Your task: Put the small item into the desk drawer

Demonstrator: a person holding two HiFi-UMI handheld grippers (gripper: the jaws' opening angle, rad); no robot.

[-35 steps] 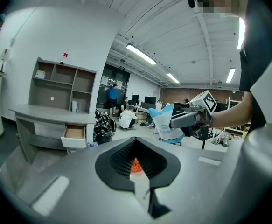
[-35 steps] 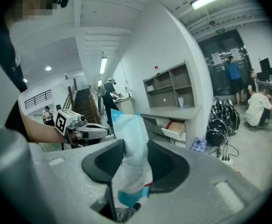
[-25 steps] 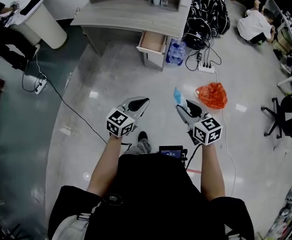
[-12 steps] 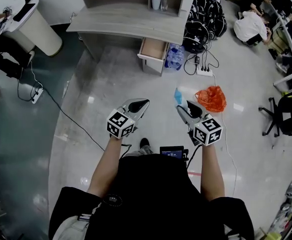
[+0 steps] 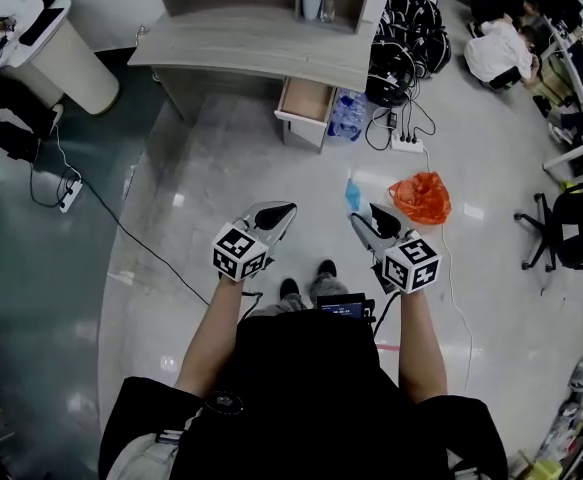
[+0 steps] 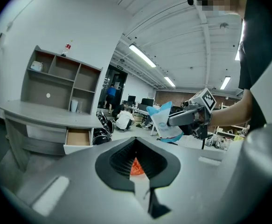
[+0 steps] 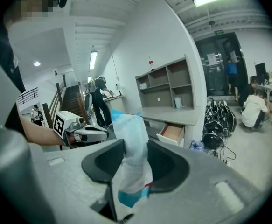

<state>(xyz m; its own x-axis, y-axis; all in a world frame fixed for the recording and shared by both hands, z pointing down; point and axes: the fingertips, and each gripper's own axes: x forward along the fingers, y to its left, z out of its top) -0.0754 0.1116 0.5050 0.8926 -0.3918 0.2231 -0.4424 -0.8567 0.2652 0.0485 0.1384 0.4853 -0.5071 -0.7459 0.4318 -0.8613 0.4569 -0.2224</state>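
Your right gripper (image 5: 363, 214) pinches the thin packet (image 5: 353, 193), and your left gripper (image 5: 277, 212) is closed on nothing. The packet may slip before the drawer (image 5: 306, 99) at 12 o'clock.

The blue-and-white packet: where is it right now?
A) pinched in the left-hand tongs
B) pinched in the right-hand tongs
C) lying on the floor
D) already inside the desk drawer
B: the right gripper view shows the blue-and-white packet clamped between the jaws of the right-hand tongs, well short of the open desk drawer.
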